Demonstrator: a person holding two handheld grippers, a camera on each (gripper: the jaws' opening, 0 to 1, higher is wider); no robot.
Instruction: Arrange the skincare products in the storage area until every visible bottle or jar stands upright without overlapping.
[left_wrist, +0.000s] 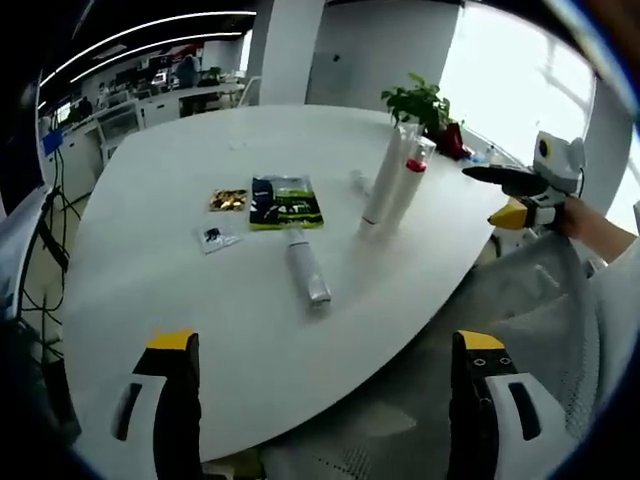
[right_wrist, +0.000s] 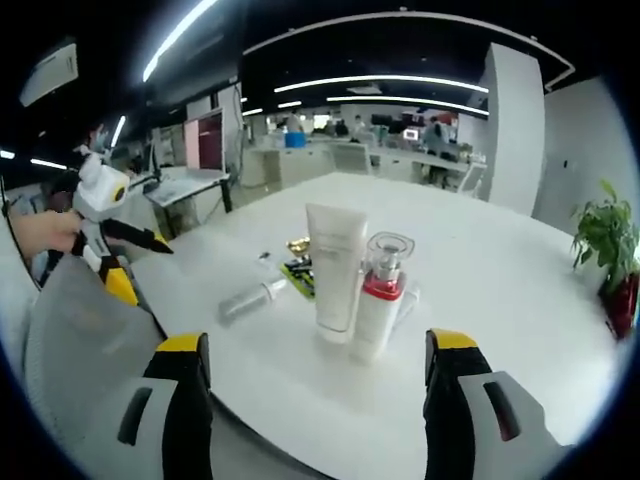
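Both tools are spread and hold nothing; right tool (right_wrist: 315, 375) at frame bottom, the upright white tube (right_wrist: 336, 265) and red-collared pump bottle (right_wrist: 381, 295) just above, mid-frame on the tabletop (right_wrist: 500, 300); left tool (left_wrist: 325, 385) low, a silver tube (left_wrist: 307, 268) lying flat at centre; small packets beyond are too blurred to read.

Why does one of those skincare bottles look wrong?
The silver bottle lies flat on the white table, while the white tube and the red-collared pump bottle stand upright close together.
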